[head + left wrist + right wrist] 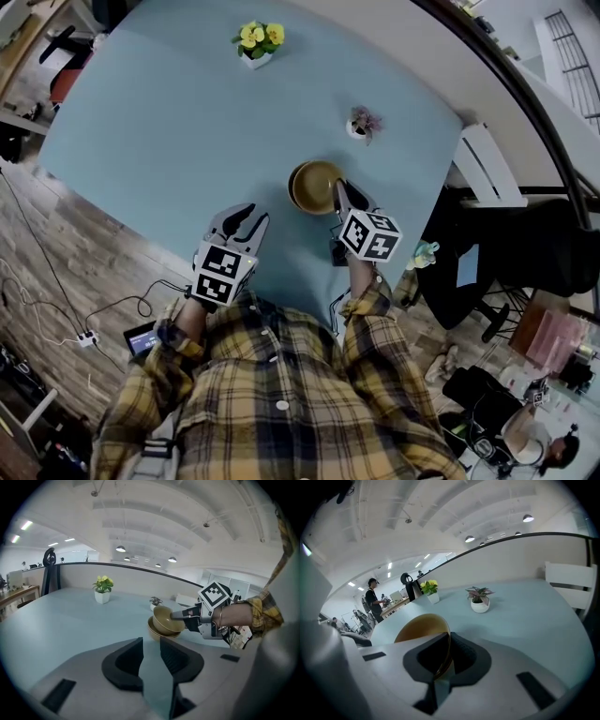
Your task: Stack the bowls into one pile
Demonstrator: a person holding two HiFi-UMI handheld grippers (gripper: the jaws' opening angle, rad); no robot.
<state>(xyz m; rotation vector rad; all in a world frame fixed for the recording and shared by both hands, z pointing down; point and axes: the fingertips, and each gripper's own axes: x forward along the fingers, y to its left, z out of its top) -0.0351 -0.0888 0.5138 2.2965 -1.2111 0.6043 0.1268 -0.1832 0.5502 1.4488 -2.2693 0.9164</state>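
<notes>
Now | right gripper (447,648) clenched on upper bowl (165,618) rim | lower bowl (152,631) mostly hidden | left gripper (151,648) released, empty

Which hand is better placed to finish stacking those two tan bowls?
Right. The right gripper is shut on the rim of the upper tan round bowl, tilting it over the lower tan round bowl. The left gripper is empty and farther off.

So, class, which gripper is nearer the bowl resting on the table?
Right. The right gripper grips the tilted upper bowl by its rim, directly over the lower bowl. The left gripper hovers empty, jaws apart, off to its left.
</notes>
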